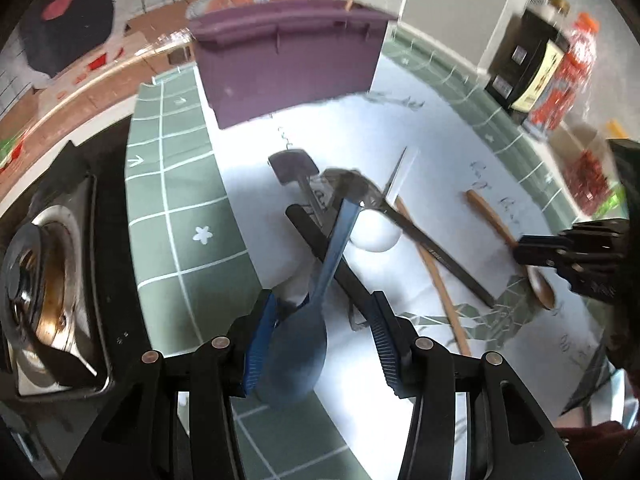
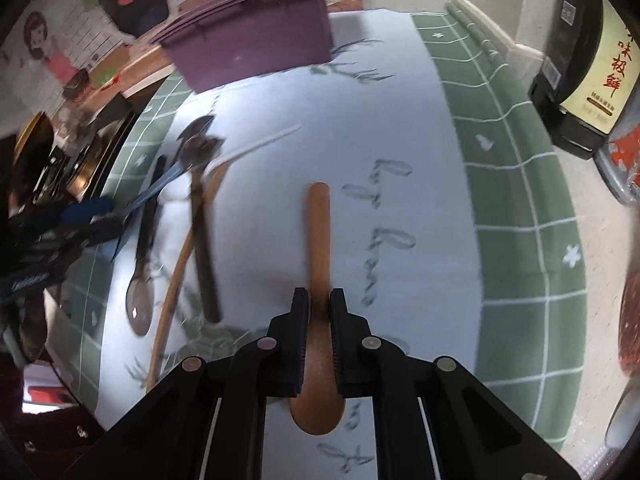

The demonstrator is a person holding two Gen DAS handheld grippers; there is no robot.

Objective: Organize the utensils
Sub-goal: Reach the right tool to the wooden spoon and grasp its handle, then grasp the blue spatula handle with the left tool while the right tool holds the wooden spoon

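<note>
My left gripper (image 1: 320,320) points down over the mat's left side, its blue pads (image 1: 260,340) apart. A blue spoon (image 1: 340,240) lies with its bowl between them, close against the left pad and clear of the right one. Its handle rests on a pile of utensils (image 1: 360,200): a black spatula, a metal spoon, chopsticks and a white spoon. My right gripper (image 2: 319,300) is shut on the neck of a wooden spoon (image 2: 318,232), whose bowl lies under the fingers. The left wrist view shows that gripper (image 1: 524,248) at the right.
A purple bin (image 1: 288,60) (image 2: 248,44) stands at the mat's far edge. A dark sauce bottle (image 2: 580,72) and a red-labelled bottle (image 1: 572,64) stand at the right. A stove burner (image 1: 40,280) sits left of the green-bordered mat (image 1: 172,200).
</note>
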